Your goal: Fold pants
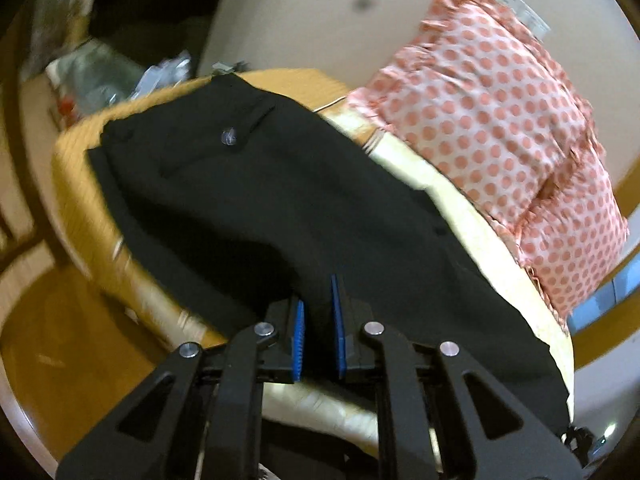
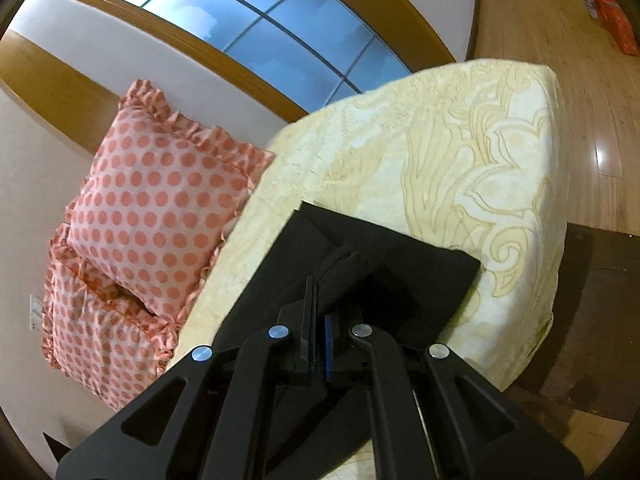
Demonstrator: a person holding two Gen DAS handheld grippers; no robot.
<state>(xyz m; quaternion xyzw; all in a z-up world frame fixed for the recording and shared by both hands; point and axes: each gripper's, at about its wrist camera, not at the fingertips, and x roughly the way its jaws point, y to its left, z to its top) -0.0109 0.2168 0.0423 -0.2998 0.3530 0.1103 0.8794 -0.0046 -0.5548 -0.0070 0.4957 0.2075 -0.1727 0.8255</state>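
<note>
Black pants [image 1: 248, 196] lie spread across a cream patterned bed [image 1: 472, 224], waistband and button at the far end. My left gripper [image 1: 318, 300] is nearly shut, its blue pads pinching a fold of the black fabric at the near edge. In the right wrist view the pants' leg end [image 2: 392, 268] lies on the bed [image 2: 460, 140]. My right gripper [image 2: 318, 292] is shut on a bunched ridge of the black fabric and lifts it slightly.
Two pink polka-dot pillows [image 2: 160, 208] lean against the white wall beside the bed; they also show in the left wrist view [image 1: 500, 128]. A woven mat [image 1: 80, 168] covers the bed's far end. A window [image 2: 260, 24] is above, wooden floor [image 2: 592, 92] beyond the bed.
</note>
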